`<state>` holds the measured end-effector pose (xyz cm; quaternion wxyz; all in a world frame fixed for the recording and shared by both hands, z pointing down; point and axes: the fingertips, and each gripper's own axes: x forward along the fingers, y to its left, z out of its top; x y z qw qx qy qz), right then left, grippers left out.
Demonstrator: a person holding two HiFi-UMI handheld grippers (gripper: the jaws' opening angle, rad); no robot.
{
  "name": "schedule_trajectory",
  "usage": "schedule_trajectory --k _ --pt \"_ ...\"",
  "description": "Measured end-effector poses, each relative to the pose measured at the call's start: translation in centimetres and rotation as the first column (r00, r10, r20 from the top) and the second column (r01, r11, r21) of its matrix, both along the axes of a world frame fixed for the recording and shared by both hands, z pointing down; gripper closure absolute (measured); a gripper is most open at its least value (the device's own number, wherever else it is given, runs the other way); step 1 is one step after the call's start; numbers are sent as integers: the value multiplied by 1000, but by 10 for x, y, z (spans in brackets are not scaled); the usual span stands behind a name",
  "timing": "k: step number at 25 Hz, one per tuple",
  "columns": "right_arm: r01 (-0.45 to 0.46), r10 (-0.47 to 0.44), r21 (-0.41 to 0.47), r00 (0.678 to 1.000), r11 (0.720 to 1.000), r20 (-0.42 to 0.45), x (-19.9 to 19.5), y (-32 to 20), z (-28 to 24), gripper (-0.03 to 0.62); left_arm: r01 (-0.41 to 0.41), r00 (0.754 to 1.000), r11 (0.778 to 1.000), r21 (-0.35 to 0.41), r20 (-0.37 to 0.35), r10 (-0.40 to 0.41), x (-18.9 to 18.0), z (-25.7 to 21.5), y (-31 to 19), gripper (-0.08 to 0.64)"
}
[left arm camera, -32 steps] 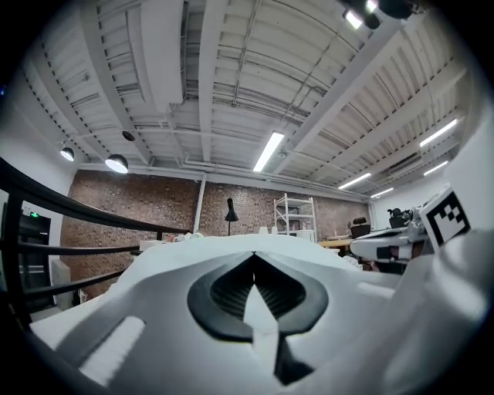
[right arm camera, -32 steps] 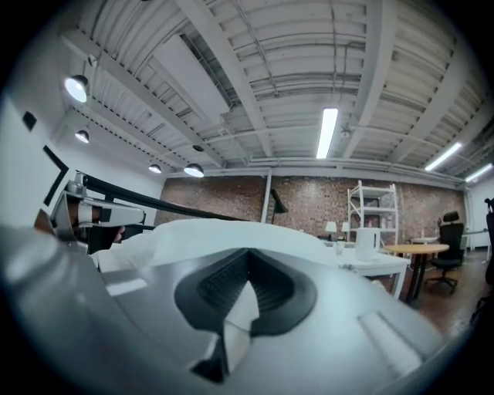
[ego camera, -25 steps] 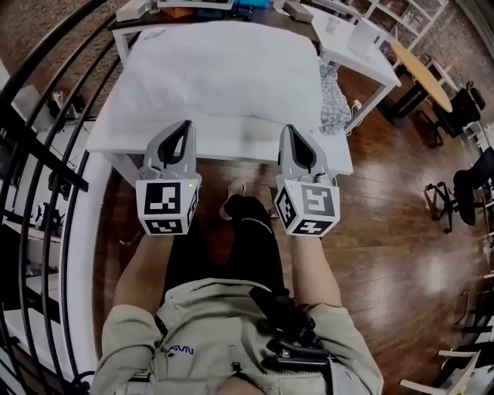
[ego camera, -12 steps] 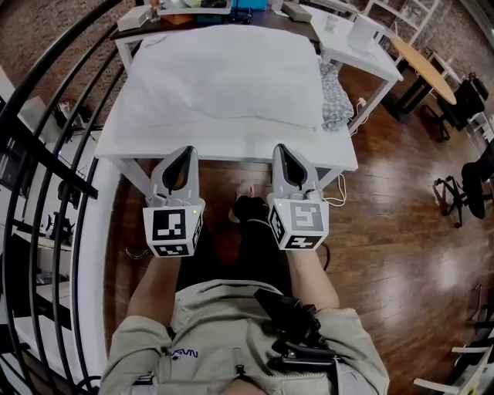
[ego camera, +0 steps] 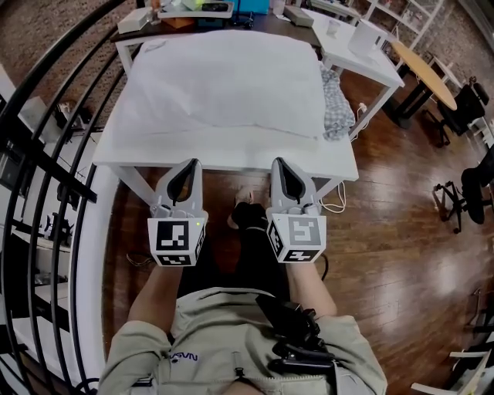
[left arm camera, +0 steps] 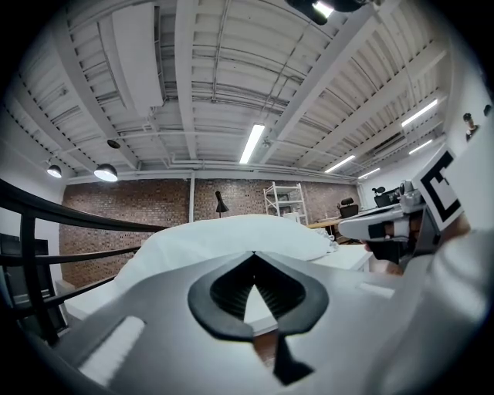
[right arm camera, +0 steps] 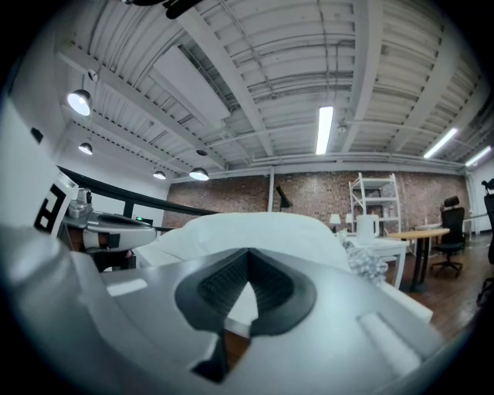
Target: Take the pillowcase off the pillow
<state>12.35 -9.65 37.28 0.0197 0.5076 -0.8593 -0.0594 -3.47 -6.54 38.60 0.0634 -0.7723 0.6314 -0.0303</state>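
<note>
Left gripper point(ego camera: 191, 163) and right gripper point(ego camera: 279, 161) — both clenched, empty — by table's point(ego camera: 116, 154) near edge; pillow point(ego camera: 224, 77) lies flat, long axis seemingly crosswise.

Brick wall point(left arm camera: 131, 204), white beamed ceiling point(left arm camera: 231, 77) with strip lights point(left arm camera: 252, 143); dark wood floor point(ego camera: 401, 231), black railing point(left arm camera: 38, 207), white shelf point(left arm camera: 282, 202).

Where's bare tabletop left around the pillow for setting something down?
Bare strip of table along the near edge, in front of the pillow; a thinner one down its left side. Crowded: checked cloth on the right, clutter at the far end.
</note>
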Motion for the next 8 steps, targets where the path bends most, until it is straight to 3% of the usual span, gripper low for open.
schedule_trajectory --k 8 --pt "-13 13 -11 1000 1000 -7 3 -12 7 592 -22 1000 999 -27 16 23 4 6 -12 554"
